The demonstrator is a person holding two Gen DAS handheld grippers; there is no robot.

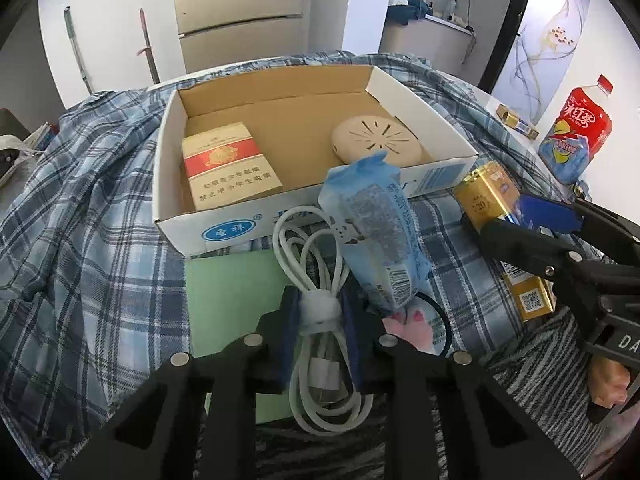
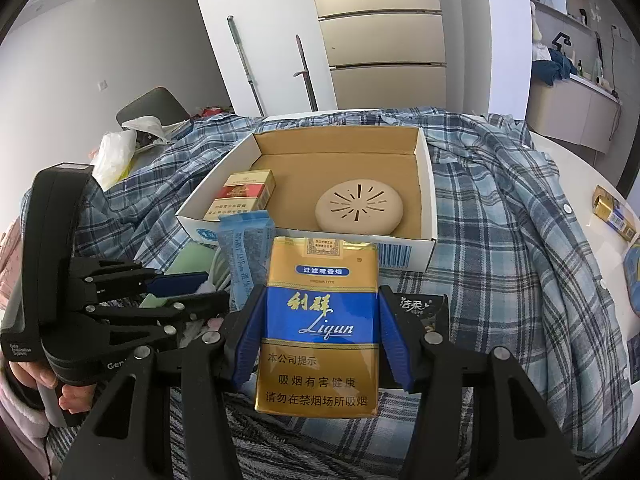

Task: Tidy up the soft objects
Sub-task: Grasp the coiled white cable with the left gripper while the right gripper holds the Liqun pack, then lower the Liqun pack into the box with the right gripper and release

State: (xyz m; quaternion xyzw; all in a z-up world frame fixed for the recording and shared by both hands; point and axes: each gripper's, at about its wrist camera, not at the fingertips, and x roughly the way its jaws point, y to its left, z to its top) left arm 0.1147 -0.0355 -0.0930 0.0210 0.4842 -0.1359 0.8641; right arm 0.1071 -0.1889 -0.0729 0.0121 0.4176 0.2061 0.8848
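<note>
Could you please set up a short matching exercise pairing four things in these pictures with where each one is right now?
Things:
1. white cable
2. gold and blue cigarette pack
3. beige round disc
4. red-capped bottle

Places:
A. inside the cardboard box
B. clamped in the left gripper
C. standing beyond the plaid shirt
D. clamped in the right gripper

Pairs: 1-B, 2-D, 3-A, 4-C
</note>
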